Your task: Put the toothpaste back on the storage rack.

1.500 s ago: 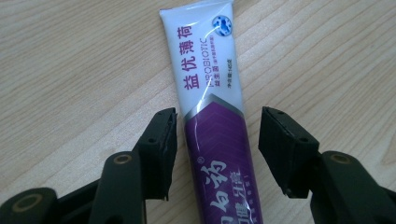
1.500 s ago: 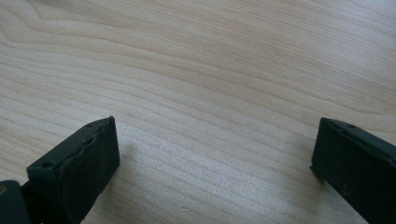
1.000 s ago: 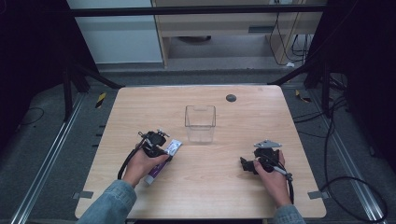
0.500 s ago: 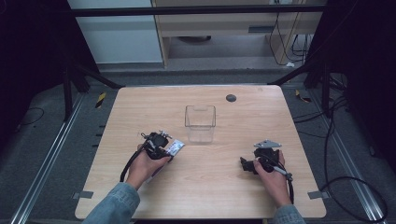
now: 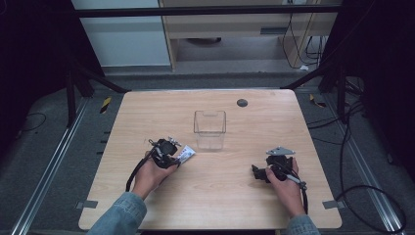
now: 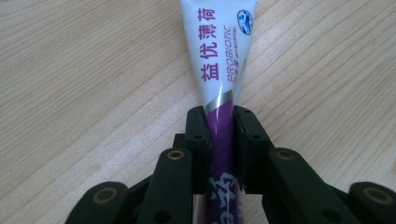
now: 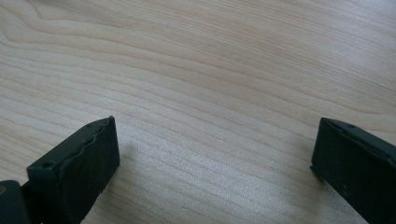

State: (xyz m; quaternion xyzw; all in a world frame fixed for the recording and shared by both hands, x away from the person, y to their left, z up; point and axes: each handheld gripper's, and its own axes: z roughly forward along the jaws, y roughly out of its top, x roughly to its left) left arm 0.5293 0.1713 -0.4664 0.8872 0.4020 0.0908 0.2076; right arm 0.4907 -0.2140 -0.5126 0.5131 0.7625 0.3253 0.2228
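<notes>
High view: wooden table (image 5: 215,196) bearing a clear plastic box (image 5: 210,129) at centre, a small dark disc (image 5: 242,103) near the far edge, a left gripper (image 5: 166,152) with a white-and-purple tube (image 5: 186,155) at its tip just left of the box, and a right gripper (image 5: 264,172) resting well apart on bare wood. Left gripper view: jaws, having just been closing, clamped on the tube's (image 6: 222,70) purple section, its white printed end lying flat on the table (image 6: 74,84) ahead. Right gripper view: jaws spread wide over bare table (image 7: 210,93), grasping nothing.
</notes>
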